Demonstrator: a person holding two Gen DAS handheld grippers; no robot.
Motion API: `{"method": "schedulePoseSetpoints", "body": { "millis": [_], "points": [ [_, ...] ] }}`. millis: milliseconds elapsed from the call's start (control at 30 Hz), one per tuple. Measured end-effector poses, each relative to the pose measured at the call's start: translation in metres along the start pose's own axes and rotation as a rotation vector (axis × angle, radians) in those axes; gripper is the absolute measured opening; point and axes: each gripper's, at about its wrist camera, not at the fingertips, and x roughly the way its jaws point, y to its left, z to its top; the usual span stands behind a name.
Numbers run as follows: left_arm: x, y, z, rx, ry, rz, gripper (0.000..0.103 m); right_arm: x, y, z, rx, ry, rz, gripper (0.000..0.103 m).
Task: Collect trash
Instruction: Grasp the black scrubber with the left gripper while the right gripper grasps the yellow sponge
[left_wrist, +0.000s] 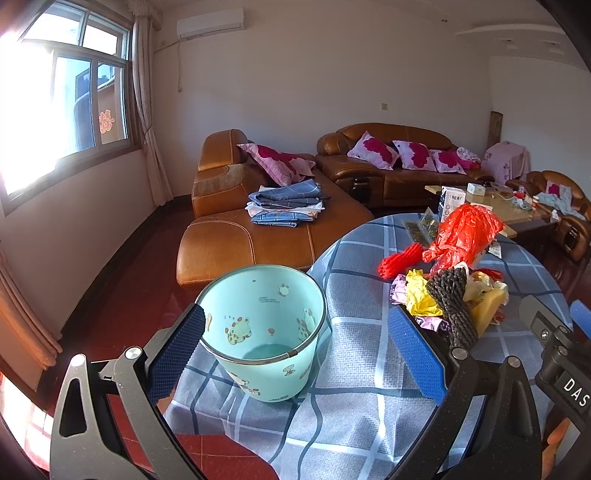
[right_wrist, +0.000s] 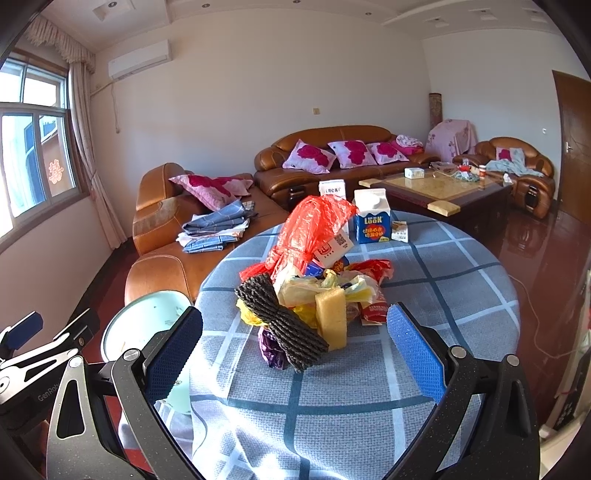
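A mint-green cartoon bin (left_wrist: 264, 332) stands at the left edge of the round table; it also shows in the right wrist view (right_wrist: 144, 328). My left gripper (left_wrist: 295, 354) is open, its fingers either side of the bin, not touching. A trash pile lies mid-table: red plastic bag (right_wrist: 310, 229), dark foam net (right_wrist: 284, 325), yellow sponge (right_wrist: 332, 321), wrappers (right_wrist: 373, 310) and a purple wrapper (right_wrist: 271, 349). The pile shows in the left wrist view (left_wrist: 450, 291). My right gripper (right_wrist: 295, 350) is open and empty, just short of the pile.
The table wears a blue checked cloth (right_wrist: 369, 387). A blue milk carton (right_wrist: 373, 218) and a small packet (right_wrist: 400, 230) stand behind the pile. Brown leather sofas (right_wrist: 332, 162) with folded laundry (right_wrist: 218, 225) and a coffee table (right_wrist: 443, 188) lie beyond.
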Motion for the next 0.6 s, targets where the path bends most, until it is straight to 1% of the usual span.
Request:
{"method": "schedulePoseSetpoints", "body": {
  "millis": [300,367,433,467,533,600],
  "points": [
    [0.010,-0.003,-0.006,0.011,0.022,0.009,0.097,0.005,-0.008,0.002,0.008,0.000,-0.016,0.098],
    [0.014,-0.005,-0.007,0.013,0.029,-0.003,0.097,0.008,-0.012,0.002,0.004,0.001,-0.023,0.098],
    [0.022,-0.004,-0.011,-0.001,0.052,-0.028,0.097,0.013,-0.021,0.001,0.009,0.009,-0.036,0.097],
    [0.025,-0.004,-0.013,-0.006,0.062,-0.035,0.097,0.015,-0.024,0.000,0.012,0.013,-0.044,0.095],
    [0.037,-0.005,-0.020,-0.011,0.085,-0.047,0.097,0.023,-0.036,-0.003,0.025,0.035,-0.060,0.080],
    [0.044,-0.009,-0.026,-0.003,0.099,-0.062,0.097,0.030,-0.047,-0.006,0.038,0.055,-0.068,0.078]
  ]
}}
